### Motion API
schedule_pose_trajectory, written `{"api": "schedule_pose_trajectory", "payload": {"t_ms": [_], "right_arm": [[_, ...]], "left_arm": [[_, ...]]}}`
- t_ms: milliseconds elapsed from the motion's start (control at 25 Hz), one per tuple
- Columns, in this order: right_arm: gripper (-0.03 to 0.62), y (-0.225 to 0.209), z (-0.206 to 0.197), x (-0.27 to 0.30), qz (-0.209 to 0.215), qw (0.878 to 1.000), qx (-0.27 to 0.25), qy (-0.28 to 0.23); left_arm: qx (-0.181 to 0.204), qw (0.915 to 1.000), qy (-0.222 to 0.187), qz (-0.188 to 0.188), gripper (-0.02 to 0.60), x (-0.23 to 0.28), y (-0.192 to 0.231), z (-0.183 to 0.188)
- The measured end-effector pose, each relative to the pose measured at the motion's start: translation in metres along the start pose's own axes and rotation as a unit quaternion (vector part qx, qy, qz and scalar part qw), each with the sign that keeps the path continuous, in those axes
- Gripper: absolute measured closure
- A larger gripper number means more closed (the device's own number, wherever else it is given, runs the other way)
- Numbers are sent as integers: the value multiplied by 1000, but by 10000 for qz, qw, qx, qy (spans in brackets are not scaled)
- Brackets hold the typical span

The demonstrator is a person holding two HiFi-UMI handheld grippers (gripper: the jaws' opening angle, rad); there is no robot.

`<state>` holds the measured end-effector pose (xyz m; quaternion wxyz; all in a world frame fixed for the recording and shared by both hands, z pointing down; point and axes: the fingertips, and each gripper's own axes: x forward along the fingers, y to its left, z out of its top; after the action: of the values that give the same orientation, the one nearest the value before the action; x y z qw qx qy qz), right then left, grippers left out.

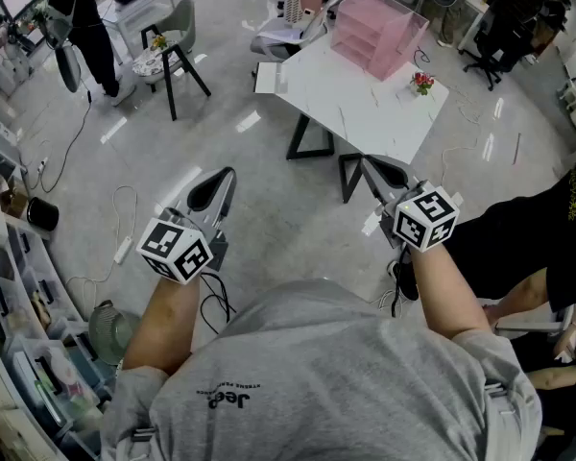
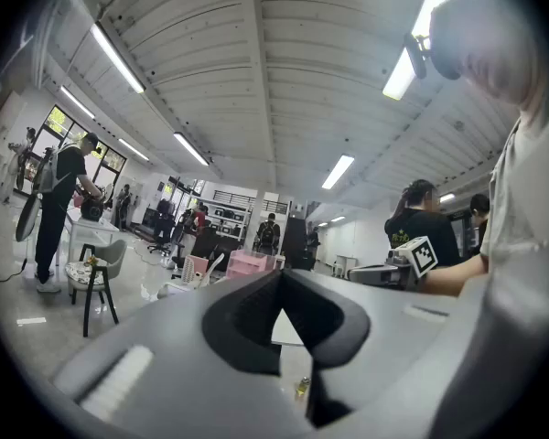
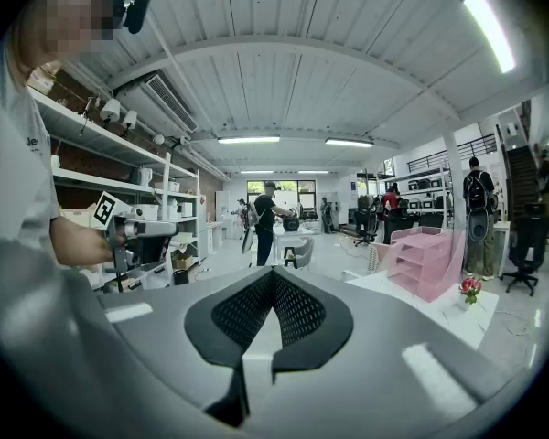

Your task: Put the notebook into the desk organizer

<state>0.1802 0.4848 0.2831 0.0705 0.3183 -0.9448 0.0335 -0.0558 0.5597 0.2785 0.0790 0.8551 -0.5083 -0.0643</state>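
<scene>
Looking down from the head view, a person in a grey shirt stands on a pale floor and holds a gripper out in front of each hand. The left gripper (image 1: 226, 177) and right gripper (image 1: 372, 166) are both level with jaws together and nothing in them. Ahead, well apart from both, is a white table (image 1: 365, 113) with a pink organizer (image 1: 374, 32) at its far end and a small flower pot (image 1: 422, 83) near its right edge. A flat pale thing (image 1: 269, 77) at the table's left corner may be the notebook, though it is too small to be sure. In the left gripper view the jaw tips meet with only a sliver of daylight beneath them. The organizer (image 2: 252, 263) shows small and far off beyond them, and other people stand in the background. In the right gripper view the jaws are likewise closed and empty. The organizer's stacked pink trays (image 3: 425, 259) and the flower sit off to the right, not straight ahead. The task has probably not begun — the step in hand is the approach. To do it well, step up square to the table and confirm the notebook before reaching. Open one pair of jaws early and take the notebook by an edge that overhangs or lifts. Keep the free gripper ready to steady the organizer, which looks light enough to slide.
</scene>
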Motion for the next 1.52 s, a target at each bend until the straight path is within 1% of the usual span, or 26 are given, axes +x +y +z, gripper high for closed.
{"api": "schedule_pose_trajectory", "payload": {"t_ms": [400,560,640,680,720,760,840,920,1160,1400,1520], "right_arm": [[592,-5,-2,-2,-73,10000,-66,10],[592,-7,-2,-2,-76,9999,-104,2],[592,-8,-2,-3,-58,9999,-135,-16],[592,-8,-2,-3,-46,9999,-149,-19],[592,-9,-3,-4,-34,9999,-158,-19],[592,-10,-3,-4,-21,9999,-161,-18],[591,-13,-2,-5,12,9999,-149,-27],[591,-16,0,-7,61,9999,-139,-42],[591,-31,0,-17,295,9994,-189,-77],[591,-59,3,-33,527,9981,-277,-137],[591,-74,4,-36,578,9978,-259,-187]], "left_arm": [[33,10000,36,-46,532,5,-3,-3],[80,9999,-50,-41,532,7,-5,0],[47,9999,-60,-121,532,9,-8,0],[4,9998,-27,-218,444,12,-11,-1],[-40,9995,18,-310,222,15,-14,-2],[-62,9994,51,-350,154,18,-15,-3],[-43,9995,78,-294,95,22,-17,-3],[-22,9997,89,-226,83,24,-20,-3],[115,9998,105,-81,83,35,-43,-6],[123,9998,14,171,83,55,-73,-11],[105,9996,-23,264,84,65,-81,-12]]}}
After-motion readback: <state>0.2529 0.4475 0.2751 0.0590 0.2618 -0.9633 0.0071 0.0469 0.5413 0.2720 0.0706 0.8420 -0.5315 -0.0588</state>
